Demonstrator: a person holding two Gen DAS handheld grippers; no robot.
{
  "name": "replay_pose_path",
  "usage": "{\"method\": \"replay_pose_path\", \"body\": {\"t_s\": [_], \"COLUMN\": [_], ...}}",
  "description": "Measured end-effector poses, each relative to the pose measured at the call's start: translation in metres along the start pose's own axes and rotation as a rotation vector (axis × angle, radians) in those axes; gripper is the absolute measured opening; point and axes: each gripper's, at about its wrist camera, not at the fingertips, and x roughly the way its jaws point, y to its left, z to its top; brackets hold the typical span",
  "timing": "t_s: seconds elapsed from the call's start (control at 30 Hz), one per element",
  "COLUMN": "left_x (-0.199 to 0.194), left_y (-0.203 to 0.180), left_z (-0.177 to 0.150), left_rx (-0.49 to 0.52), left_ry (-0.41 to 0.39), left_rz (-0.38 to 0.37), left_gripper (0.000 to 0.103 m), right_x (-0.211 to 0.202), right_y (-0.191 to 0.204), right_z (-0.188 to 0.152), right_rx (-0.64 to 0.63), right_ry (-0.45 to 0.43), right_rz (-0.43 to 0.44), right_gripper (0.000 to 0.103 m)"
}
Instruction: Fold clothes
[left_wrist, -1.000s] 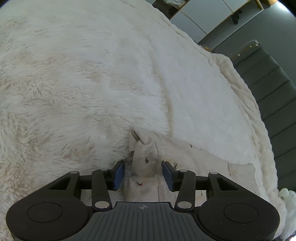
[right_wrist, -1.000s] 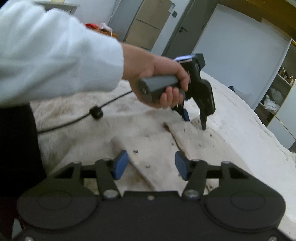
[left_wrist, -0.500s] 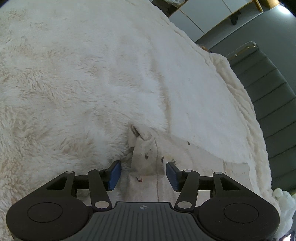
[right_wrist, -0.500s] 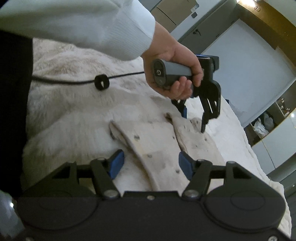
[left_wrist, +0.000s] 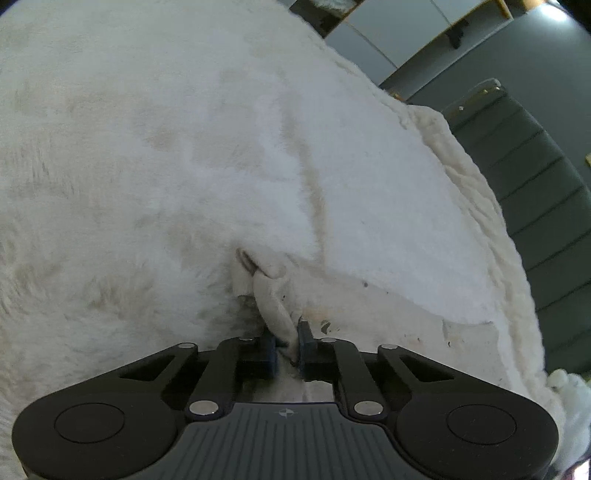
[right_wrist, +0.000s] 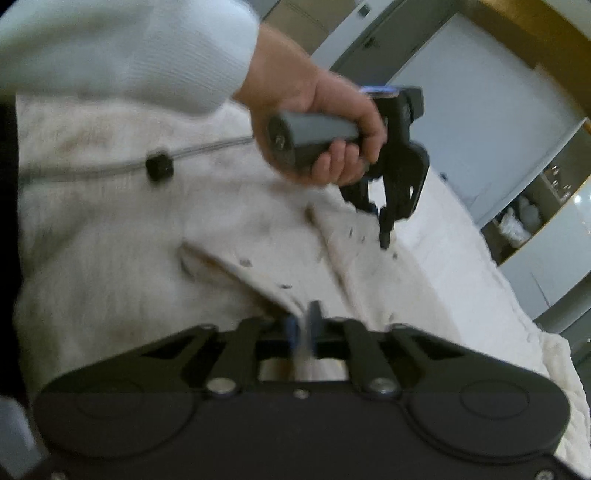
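Between right claw (right_wrist: 303, 328) pads, blurred garment (right_wrist: 288, 266) edge.

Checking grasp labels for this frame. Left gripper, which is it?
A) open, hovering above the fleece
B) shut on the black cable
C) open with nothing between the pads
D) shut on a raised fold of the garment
D: in the left wrist view the left gripper has its pads drawn together on a pinched-up ridge of the cream garment; the jaws have just closed on it.
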Motion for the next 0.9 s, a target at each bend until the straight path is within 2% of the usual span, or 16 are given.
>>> {"method": "replay_pose_path", "body": {"t_s": [0.03, 0.07, 0.1, 0.13, 0.17, 0.2, 0.37, 0.4, 0.43, 0.47, 0.5, 0.53, 0.6, 0.7, 0.77, 0.9], "left_x": [-0.005, -0.01, -0.015, -0.014, -0.015, -0.015, -0.01, -0.009, -0.008, -0.008, -0.012, -0.015, -0.023, -0.038, -0.065, -0.097], "left_y": [-0.005, -0.008, -0.003, -0.001, 0.007, 0.013, 0.03, 0.033, 0.032, 0.031, 0.029, 0.027, 0.023, 0.003, -0.015, -0.047], "left_z": [0.001, 0.001, 0.001, 0.001, 0.0, -0.001, -0.011, -0.015, -0.016, -0.016, -0.016, -0.016, -0.016, -0.014, -0.016, -0.02], "left_rx": [0.005, 0.009, 0.008, 0.005, -0.007, -0.022, -0.062, -0.059, -0.057, -0.054, -0.045, -0.037, -0.019, 0.022, 0.041, -0.001], "left_ry": [-0.014, -0.026, -0.027, -0.017, 0.001, 0.01, 0.042, 0.047, 0.045, 0.041, 0.035, 0.028, 0.012, -0.027, -0.082, -0.145], "left_rz": [-0.007, -0.003, 0.043, 0.064, 0.084, 0.077, 0.037, 0.032, 0.034, 0.034, 0.028, 0.022, 0.014, 0.023, 0.001, -0.048], "left_gripper": [0.012, 0.016, 0.025, 0.036, 0.042, 0.047, 0.048, 0.048, 0.046, 0.042, 0.03, 0.009, 0.006, 0.004, 0.004, 0.004], "right_x": [-0.003, -0.001, 0.0, 0.002, 0.005, 0.008, 0.034, 0.04, 0.046, 0.052, 0.055, 0.057, 0.06, 0.043, 0.023, -0.026], "right_y": [0.002, 0.005, 0.008, 0.012, 0.019, 0.022, 0.04, 0.042, 0.042, 0.038, 0.031, 0.024, 0.011, -0.006, -0.02, -0.06], "right_z": [-0.001, -0.004, -0.007, -0.01, -0.015, -0.016, -0.006, -0.003, 0.002, 0.007, 0.011, 0.015, 0.021, 0.026, 0.028, 0.024], "right_rx": [-0.009, -0.025, -0.041, -0.063, -0.1, -0.117, -0.198, -0.207, -0.211, -0.189, -0.152, -0.115, -0.046, -0.004, 0.034, 0.149], "right_ry": [-0.011, -0.007, -0.004, 0.001, 0.009, 0.01, -0.005, -0.008, -0.008, 0.004, 0.011, 0.018, 0.029, -0.015, -0.057, -0.143], "right_rz": [-0.017, -0.025, -0.033, -0.039, -0.039, -0.042, -0.106, -0.117, -0.122, -0.108, -0.101, -0.094, -0.084, -0.111, -0.135, -0.182], "right_gripper": [0.008, 0.021, 0.031, 0.047, 0.051, 0.051, 0.056, 0.056, 0.049, 0.033, 0.018, 0.004, 0.002, 0.002, 0.002, 0.002]}}
